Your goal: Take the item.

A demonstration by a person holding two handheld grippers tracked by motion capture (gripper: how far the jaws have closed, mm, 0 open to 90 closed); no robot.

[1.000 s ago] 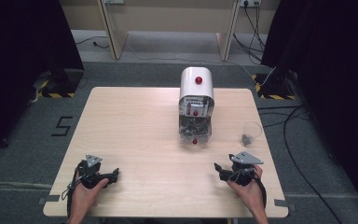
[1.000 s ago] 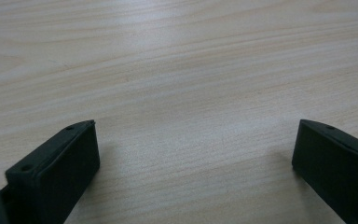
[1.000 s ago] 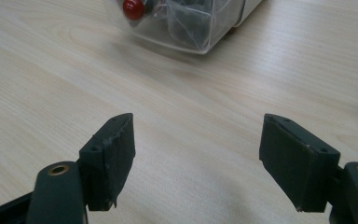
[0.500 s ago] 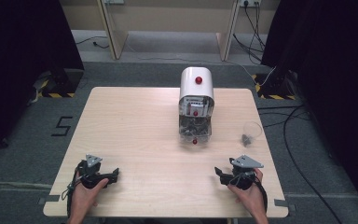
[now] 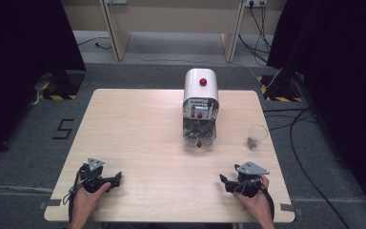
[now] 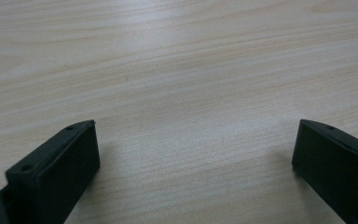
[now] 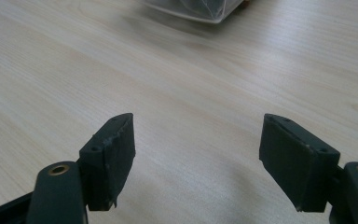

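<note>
A white dispenser-like machine with a red knob on its domed top stands at the middle of the wooden table. Its clear lower part holds dark pieces, and its edge appears at the top of the right gripper view. My left gripper rests near the front left edge, held by a hand, its jaws wide open over bare wood. My right gripper lies near the front right edge, pointing inward, also open with nothing between the jaws.
A small clear cup with dark bits in it stands right of the machine, near the table's right edge. Cables run over the grey floor at the right. Dark curtains flank both sides.
My right gripper has slid slightly toward the table's front edge. The left gripper and the machine have stayed put.
</note>
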